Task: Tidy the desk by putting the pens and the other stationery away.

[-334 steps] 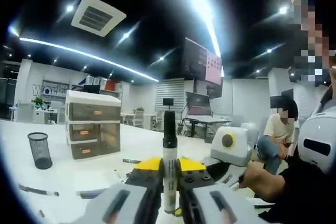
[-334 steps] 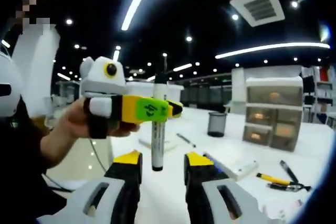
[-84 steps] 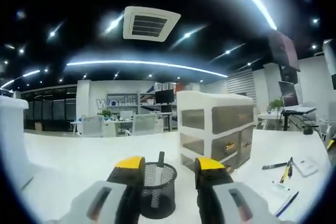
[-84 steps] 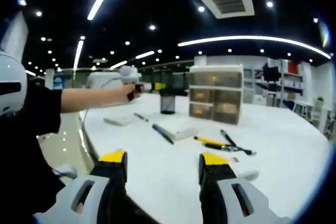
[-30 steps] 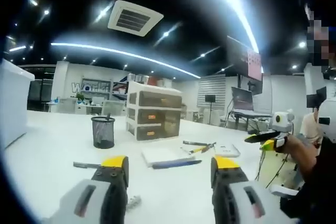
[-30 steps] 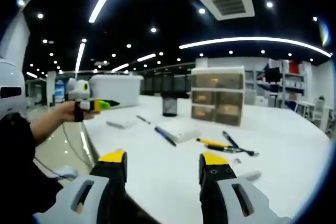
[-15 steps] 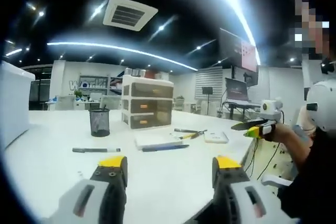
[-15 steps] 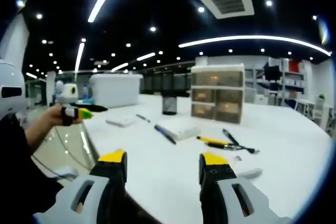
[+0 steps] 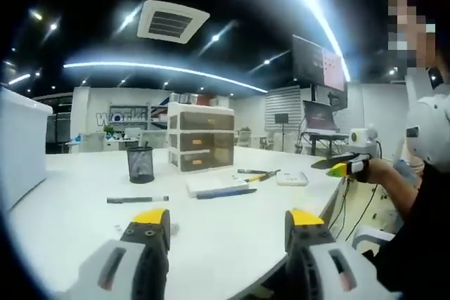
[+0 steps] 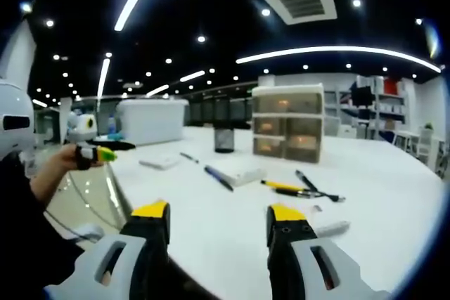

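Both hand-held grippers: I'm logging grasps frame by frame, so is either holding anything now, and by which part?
Nothing is held. The left hand-held gripper and the right hand-held gripper both have their jaws apart, with bare white desk between them.

Open-plan office: white desk [image 9: 211, 223], wall monitors [image 9: 318, 63], ceiling AC vent [image 9: 172, 20], strip lights.

Dark pen [image 9: 137, 199] flat on desk; mesh cup [image 9: 140, 165] upright beyond it.
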The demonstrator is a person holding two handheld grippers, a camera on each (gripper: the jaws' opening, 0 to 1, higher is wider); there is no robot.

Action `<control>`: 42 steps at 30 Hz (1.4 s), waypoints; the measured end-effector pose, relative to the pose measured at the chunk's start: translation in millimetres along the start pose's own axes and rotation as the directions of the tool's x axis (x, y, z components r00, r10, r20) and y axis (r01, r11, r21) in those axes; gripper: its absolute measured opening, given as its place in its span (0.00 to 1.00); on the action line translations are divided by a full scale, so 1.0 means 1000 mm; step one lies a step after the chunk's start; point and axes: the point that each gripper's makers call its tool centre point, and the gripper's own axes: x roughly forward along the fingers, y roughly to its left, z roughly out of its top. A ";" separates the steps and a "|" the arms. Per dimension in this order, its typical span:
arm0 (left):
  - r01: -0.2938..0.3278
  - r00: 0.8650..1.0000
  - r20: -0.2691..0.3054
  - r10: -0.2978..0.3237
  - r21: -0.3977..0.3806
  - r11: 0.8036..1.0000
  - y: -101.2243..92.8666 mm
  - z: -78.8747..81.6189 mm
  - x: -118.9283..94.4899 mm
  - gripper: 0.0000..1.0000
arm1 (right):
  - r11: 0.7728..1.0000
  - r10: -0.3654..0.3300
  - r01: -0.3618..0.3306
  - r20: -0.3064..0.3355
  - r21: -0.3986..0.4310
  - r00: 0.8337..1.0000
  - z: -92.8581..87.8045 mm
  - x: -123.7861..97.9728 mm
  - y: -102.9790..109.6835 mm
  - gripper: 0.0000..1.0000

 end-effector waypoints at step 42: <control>-0.066 0.997 0.041 0.067 -0.013 0.998 0.029 -0.006 -0.039 0.67 | 0.922 0.159 -0.244 -0.279 -0.300 0.947 0.056 0.080 0.023 0.55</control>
